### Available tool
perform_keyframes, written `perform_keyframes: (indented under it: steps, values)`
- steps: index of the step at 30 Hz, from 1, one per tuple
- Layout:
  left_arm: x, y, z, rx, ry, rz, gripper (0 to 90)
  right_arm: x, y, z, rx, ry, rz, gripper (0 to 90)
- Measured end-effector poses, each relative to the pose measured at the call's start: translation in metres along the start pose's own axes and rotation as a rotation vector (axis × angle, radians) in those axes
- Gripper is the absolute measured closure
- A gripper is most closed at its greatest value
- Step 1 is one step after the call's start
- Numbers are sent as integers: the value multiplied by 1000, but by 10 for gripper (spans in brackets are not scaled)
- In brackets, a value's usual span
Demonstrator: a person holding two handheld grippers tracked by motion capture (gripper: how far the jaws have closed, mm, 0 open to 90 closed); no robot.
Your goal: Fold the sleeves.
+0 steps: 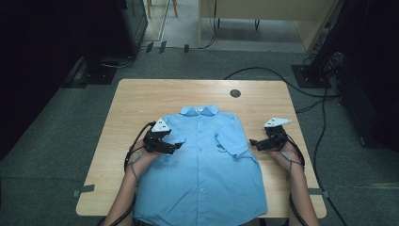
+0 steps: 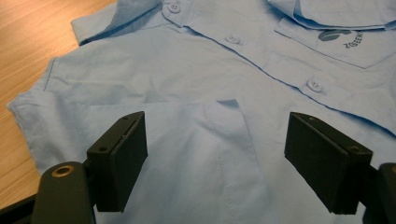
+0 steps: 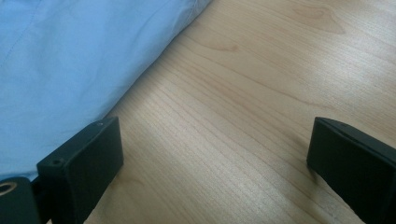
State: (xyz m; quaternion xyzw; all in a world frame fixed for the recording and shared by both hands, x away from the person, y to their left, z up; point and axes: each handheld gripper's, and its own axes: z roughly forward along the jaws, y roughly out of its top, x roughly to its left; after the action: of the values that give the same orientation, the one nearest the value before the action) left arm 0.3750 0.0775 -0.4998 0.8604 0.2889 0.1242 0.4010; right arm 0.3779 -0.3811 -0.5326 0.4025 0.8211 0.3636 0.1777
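The light blue short-sleeved shirt (image 1: 202, 165) lay buttoned and face up along the middle of the pale wooden table (image 1: 131, 99), collar at the far side and hem hanging just over the near edge. It looked spread out that way for folding, flat enough that each side could be turned in over the front.

On the left, the left gripper (image 1: 175, 147) hovered over the shirt's shoulder, where the sleeve on that side already seemed tucked in. Its black fingers (image 2: 119, 161) stood spread wide with nothing between them; in the left gripper view they framed a soft ridge of cloth below the button placket (image 2: 315, 85), as if lining up for the next pinch. The fabric was a thin, smooth woven cotton or the like, creasing easily, with small pale buttons and a chest pocket (image 2: 341, 42) bearing a dark printed logo.

Further right, the other sleeve (image 1: 231, 141) lay folded in over the chest, its cuff edge slanted.

The right gripper (image 1: 254, 142) sat just beside the shirt's side edge, low over bare table and, as far as I could judge, not touching the cloth. Its fingers (image 3: 84, 165) were also spread apart and empty, the shirt's edge (image 3: 93, 60) lying near one of them, the matt wood grain between. I took it to be ready to slide under that edge.
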Motion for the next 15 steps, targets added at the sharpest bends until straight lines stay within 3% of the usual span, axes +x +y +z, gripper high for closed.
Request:
perform_keyframes:
  steps: [1,2,15]
  values:
    - [0,0,0,0,0,0,213,0,0,0,0,0,0,32]
    - [3,-1,-2,-6,-3,-26,213,0,0,0,0,0,0,32]
    - [10,-7,-15,-21,25,-21,213,0,0,0,3,0,-3,21]
